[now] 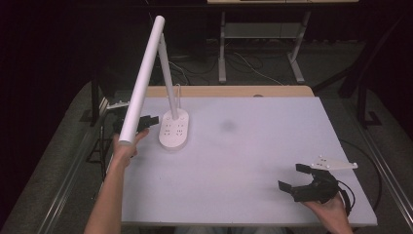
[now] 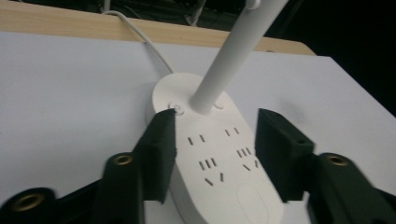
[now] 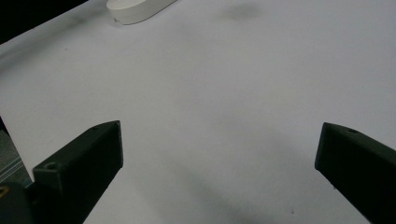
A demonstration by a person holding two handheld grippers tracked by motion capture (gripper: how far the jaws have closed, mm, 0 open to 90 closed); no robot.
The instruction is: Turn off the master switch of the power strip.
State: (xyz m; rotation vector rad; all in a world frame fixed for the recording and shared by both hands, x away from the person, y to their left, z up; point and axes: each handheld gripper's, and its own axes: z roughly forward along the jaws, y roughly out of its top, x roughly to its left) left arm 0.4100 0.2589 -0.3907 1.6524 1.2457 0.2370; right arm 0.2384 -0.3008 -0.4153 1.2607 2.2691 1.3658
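Observation:
A white desk lamp stands at the table's left, its oval base point(image 1: 174, 130) doubling as a power strip with several sockets point(image 2: 219, 158). Its stem point(image 1: 167, 73) rises from the base and a long tube head point(image 1: 142, 83) slants down toward the left. My left gripper point(image 1: 147, 122) is open just left of the base; in the left gripper view its jaws straddle the base point(image 2: 212, 154), one jaw tip near a small button point(image 2: 176, 108). My right gripper point(image 1: 298, 176) is open over bare table at the front right, holding nothing; the lamp base point(image 3: 137, 10) lies far off.
The white table top point(image 1: 243, 146) has a wooden strip point(image 1: 229, 91) along its far edge. The lamp's white cord point(image 2: 140, 37) runs off the back edge. Beyond it are table legs point(image 1: 222, 48) and cables on a dark floor.

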